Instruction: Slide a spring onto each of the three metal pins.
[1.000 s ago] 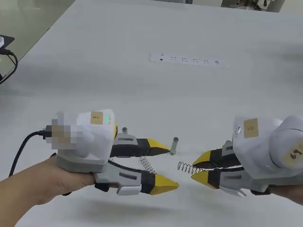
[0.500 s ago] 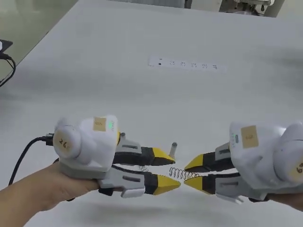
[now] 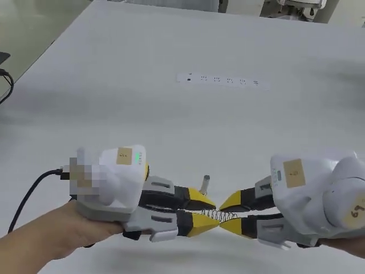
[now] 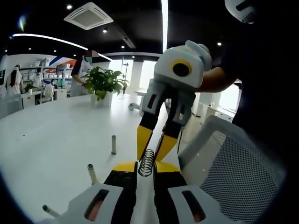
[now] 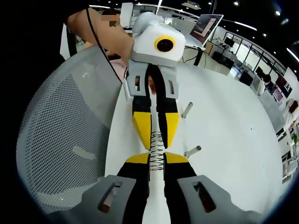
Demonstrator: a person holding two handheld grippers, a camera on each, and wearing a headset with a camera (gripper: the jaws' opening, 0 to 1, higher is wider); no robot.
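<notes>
At the near edge of the workbench [image 3: 171, 125], the left gripper [image 4: 145, 169] and the right gripper [image 5: 156, 162] meet tip to tip, raised a little off the surface. Both sets of jaws stand narrow, each pinching one end of a single spring [image 3: 215, 214], which bridges the small gap between them and looks straight, not bowed. The left gripper is the one with the cable [image 3: 28, 188] running from its rear, held in the person's hand [image 3: 51, 228]. The nearest pin [image 3: 204, 184] stands upright on the bench just behind the meeting tips, apart from the spring. The left gripper view shows the three metal pins [image 4: 113, 144] on the white surface, none carrying a spring as far as can be made out; whether all three stand fully upright cannot be told through the lens distortion. Assessment: the spring is held but not yet threaded, so the task appears to be at an early stage. To do this step well, one gripper should let go so that one end of the coil is open. The other should hold the spring near its far end without crushing the coils, line its axis up over the pin top, and lower it squarely so the coil slides on rather than snagging or tipping the pin. A white power strip [image 3: 221, 80] lies well beyond.
</notes>
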